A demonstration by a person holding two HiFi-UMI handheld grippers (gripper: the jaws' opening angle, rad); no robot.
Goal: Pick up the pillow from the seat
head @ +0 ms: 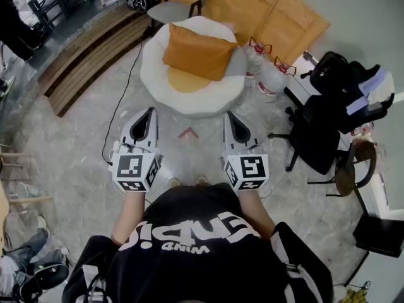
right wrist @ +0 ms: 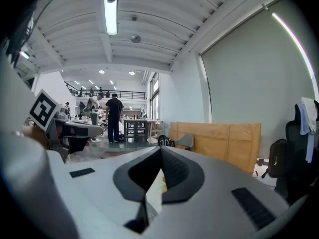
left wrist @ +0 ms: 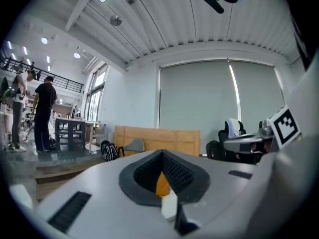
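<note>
An orange pillow lies tilted on a round white seat ahead of me in the head view. A sliver of the orange pillow shows through the closed jaws in the left gripper view. My left gripper is shut and empty, held short of the seat's near left edge. My right gripper is shut and empty too, just short of the seat's near right edge. Both point towards the seat, side by side, apart from the pillow.
Two water jugs stand right of the seat, and black office chairs stand further right. Wooden boards lean behind. A grey chair and a low wooden step lie at the back left. A cable crosses the floor.
</note>
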